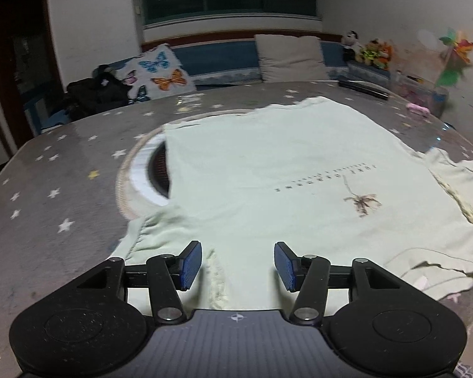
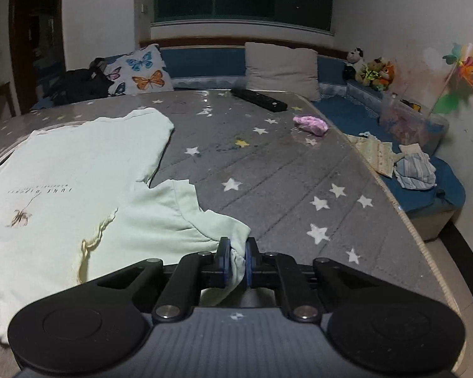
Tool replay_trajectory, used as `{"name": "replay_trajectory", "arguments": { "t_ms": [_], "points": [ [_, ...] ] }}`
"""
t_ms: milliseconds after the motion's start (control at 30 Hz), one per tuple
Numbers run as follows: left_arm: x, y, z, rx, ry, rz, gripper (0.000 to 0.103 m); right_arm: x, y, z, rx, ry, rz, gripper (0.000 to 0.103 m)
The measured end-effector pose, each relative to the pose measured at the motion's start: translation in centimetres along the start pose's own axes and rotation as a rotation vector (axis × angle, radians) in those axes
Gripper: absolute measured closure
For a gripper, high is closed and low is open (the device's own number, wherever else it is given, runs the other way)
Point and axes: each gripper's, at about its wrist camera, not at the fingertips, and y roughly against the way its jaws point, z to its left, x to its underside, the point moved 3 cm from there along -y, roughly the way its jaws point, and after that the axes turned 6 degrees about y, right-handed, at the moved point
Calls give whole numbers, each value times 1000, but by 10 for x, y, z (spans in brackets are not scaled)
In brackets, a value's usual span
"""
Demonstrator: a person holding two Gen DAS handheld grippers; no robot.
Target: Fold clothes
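A pale green T-shirt (image 1: 268, 163) with a small palm print lies spread flat on the grey star-patterned table (image 1: 63, 170). In the left wrist view my left gripper (image 1: 238, 266) stands open over the shirt's near edge, close to its left sleeve (image 1: 154, 236), with only flat cloth under the gap between the blue pads. In the right wrist view the same T-shirt (image 2: 72, 163) fills the left side. My right gripper (image 2: 236, 260) is shut on the tip of the right sleeve (image 2: 205, 223), cloth bunched between its pads.
A black remote (image 2: 258, 99) and a pink cloth (image 2: 310, 124) lie at the table's far side. Folded clothes (image 2: 413, 170) rest on the blue bench to the right, beside a clear bin (image 2: 413, 123). Cushions and plush toys line the back bench. A round inset (image 1: 145, 173) shows beside the shirt.
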Motion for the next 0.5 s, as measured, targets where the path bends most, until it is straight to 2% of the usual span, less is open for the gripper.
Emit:
{"name": "replay_trajectory", "arguments": {
  "t_ms": [133,200,267,333,367,400,500],
  "points": [
    [2,-1,-13,30,-23,5,47,6,-6,-2,-25,-23,28,85],
    [3,-2,-20,45,-37,7,47,10,-3,-6,-42,-60,22,73],
    [2,-4,-28,62,-50,7,46,12,-1,-10,-60,-107,14,73],
    [1,-4,-35,80,-59,5,45,16,1,-13,-71,-147,17,77],
    [1,-5,-39,86,-63,4,45,17,1,-13,-69,-154,16,90],
    [1,-5,-42,92,-68,3,44,17,2,-14,-72,-157,15,94],
    [3,-4,-47,103,-76,1,42,10,15,-16,-104,-205,-23,96]
  ]
}}
